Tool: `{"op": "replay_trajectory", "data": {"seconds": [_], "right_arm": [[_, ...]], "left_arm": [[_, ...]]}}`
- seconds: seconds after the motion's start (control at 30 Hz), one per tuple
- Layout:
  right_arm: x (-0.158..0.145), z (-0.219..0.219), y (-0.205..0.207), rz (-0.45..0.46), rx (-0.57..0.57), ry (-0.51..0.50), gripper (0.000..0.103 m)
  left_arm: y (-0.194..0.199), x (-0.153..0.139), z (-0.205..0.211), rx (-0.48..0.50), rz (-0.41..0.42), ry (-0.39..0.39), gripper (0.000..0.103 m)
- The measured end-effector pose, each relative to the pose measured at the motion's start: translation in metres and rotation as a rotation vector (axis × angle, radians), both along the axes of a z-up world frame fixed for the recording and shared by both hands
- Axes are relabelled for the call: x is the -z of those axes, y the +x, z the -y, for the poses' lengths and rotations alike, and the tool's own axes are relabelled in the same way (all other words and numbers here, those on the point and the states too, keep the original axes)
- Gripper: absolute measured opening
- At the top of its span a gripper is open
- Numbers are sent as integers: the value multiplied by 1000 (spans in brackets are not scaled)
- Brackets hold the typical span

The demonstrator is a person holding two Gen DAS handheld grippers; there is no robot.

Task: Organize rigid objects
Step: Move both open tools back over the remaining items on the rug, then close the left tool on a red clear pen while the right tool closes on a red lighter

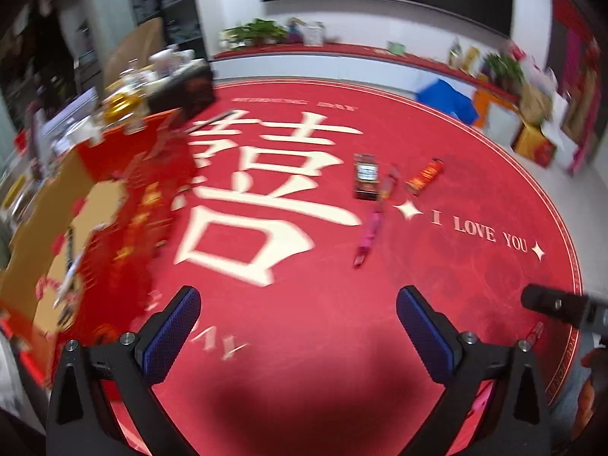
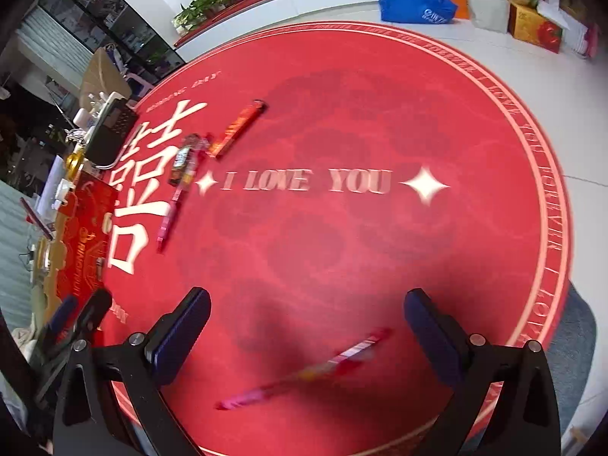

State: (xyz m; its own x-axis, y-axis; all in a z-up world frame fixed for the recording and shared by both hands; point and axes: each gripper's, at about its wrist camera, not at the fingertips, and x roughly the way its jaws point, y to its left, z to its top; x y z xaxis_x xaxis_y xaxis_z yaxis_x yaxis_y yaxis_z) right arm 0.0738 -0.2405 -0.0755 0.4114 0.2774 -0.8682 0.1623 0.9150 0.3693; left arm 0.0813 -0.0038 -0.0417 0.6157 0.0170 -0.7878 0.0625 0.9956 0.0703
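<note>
Big round red mat [image 2: 342,247] on a pale tiled floor, huge cream character in the middle and "I LOVE YOU" printed across it. Clutter all along the far wall: plants, a blue bag [image 2: 416,2], some boxes. Everything's a bit motion-blurred on my feeds.

My left gripper [image 1: 298,326] is wide open, nothing between the blue pads [image 1: 173,336], just bare mat. Well ahead of those fingers there's a little cluster: a dark pack [image 1: 366,181], a red tube [image 1: 425,174] just right of it, and a pink pen [image 1: 370,230] running from between them back toward me. Off to the left of the left finger sits a red and gold box [image 1: 76,228], open, with what looks like a pen or two inside, too smeared to say for sure. The tip of my other gripper pokes in at the right edge.

My right gripper [image 2: 307,332] is also spread wide and empty. A second pen [image 2: 304,370], pink and red, lies on the mat right between its fingers, angled, nearer the camera than the tips. I can't tell if either pad touches it; it looks clear of both. The same cluster sits far ahead and to the left on this feed, the box past the left finger.
</note>
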Motion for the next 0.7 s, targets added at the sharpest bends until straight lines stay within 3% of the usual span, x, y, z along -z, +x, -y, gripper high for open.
{"op": "replay_trajectory", "data": {"seconds": [0.2,0.4,0.47,0.53,0.7], "right_arm": [[6,11,-2,3,-18,13,103],[7,9,2,1,-65,-2,103],[6,9,2,4,-88,-3,103],[6,9,2,9,-110,-9,103],[6,8,3,13,-129,-15,103]], "left_arm": [[45,12,43,82,-26,26,103],[93,43,79,161,-112,99,102],[101,46,78,155,-104,60,103],[113,51,69,129,-167,-67,103],[114,59,70,156,-146,-53,103]]}}
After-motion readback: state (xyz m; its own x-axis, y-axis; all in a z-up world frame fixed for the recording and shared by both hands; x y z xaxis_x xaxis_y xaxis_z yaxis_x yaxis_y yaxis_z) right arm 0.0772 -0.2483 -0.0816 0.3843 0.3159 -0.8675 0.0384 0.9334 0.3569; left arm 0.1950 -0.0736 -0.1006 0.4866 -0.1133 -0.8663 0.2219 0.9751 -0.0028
